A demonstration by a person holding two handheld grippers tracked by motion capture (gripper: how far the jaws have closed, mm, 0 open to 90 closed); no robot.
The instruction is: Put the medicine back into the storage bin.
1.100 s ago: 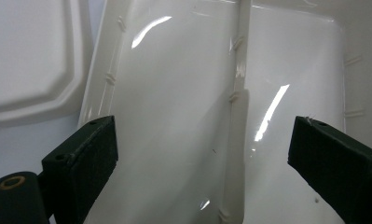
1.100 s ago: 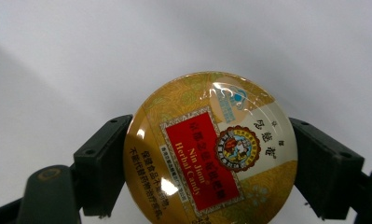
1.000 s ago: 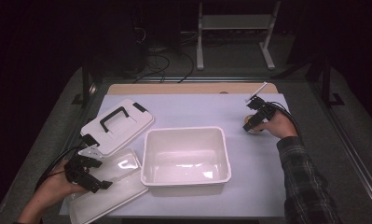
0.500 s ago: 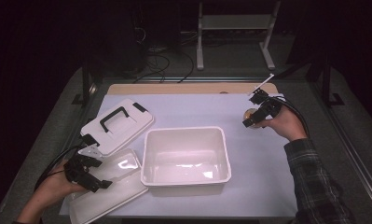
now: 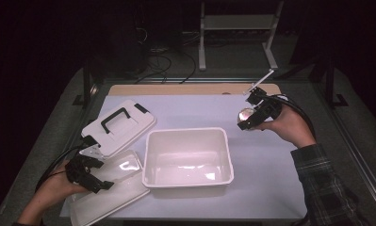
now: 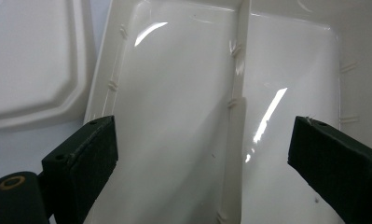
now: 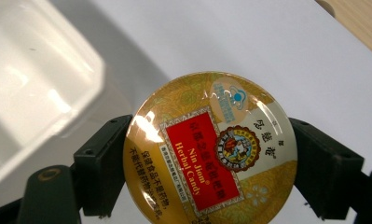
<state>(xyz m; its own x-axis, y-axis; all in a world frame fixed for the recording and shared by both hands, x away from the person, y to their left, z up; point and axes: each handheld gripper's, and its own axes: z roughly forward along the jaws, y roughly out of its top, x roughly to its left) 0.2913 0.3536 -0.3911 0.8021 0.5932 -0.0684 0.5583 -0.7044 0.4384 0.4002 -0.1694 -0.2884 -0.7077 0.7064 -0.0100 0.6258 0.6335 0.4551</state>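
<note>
right claw (image 7: 209, 163) clamps a round candy tin (image 7: 210, 148); left claw (image 6: 202, 158) gapes wide, empty.

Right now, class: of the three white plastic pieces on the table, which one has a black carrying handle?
The lid at the far left, behind the left gripper. The open tub in the middle and the shallow tray have no handle.

Looking like a lab: dark surround, floor cables (image 5: 164, 63), metal stand (image 5: 237, 35), paper-covered bench (image 5: 185, 110).
</note>
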